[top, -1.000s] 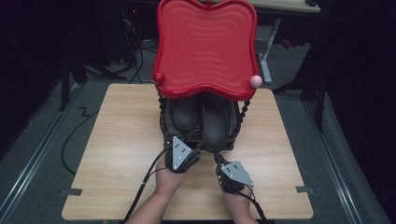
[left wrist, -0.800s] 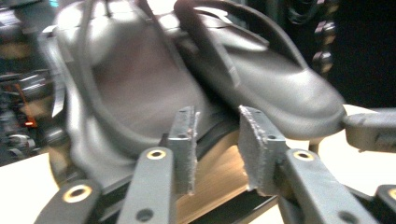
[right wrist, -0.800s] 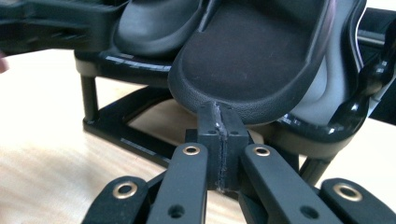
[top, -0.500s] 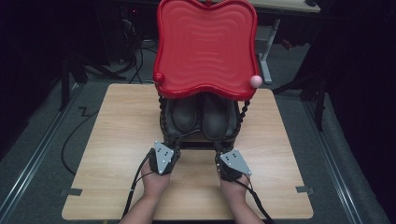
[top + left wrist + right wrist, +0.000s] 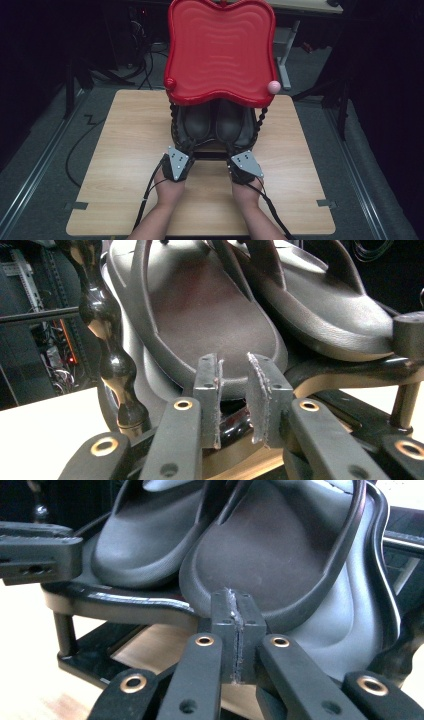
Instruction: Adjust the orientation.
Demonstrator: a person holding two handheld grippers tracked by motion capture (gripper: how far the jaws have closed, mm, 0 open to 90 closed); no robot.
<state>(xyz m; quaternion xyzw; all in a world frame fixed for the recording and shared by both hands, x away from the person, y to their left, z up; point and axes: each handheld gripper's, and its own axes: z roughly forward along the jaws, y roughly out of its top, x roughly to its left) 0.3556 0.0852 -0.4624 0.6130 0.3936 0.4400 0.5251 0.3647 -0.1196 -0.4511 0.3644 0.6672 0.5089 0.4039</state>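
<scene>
Reaching for the pair of dark flip-flops point(image 5: 215, 122) parked on the lower tier of a small black rack point(image 5: 176, 131) with a red tray point(image 5: 220, 50) as its top.

Left hand-held gripper point(image 5: 234, 390): jaws have just been closing, narrow gap left between the pads, nothing in it. The left flip-flop point(image 5: 210, 305) heel sits just beyond and above the tips, with the rack's beaded post point(image 5: 107, 340) off to that gripper's left. Not gripping yet.

Right hand-held gripper point(image 5: 234, 625): pads pressed together, empty. The right flip-flop point(image 5: 280, 555) heel is directly ahead of the tips, touching or nearly so; can't tell which.

In the high view both grippers, left point(image 5: 176, 162) and right point(image 5: 243, 167), sit at the near edge of the rack on the desk point(image 5: 125, 150).

Step, as I read it: lining up on the heels before pulling the sandals off the shelf. Next move needs the right jaws opened first, then each pair pushed forward over a heel rim and closed.

Hard to see: the tray hides the toe ends and straps from above; the heel rim's thickness at the tips is hard to judge.
</scene>
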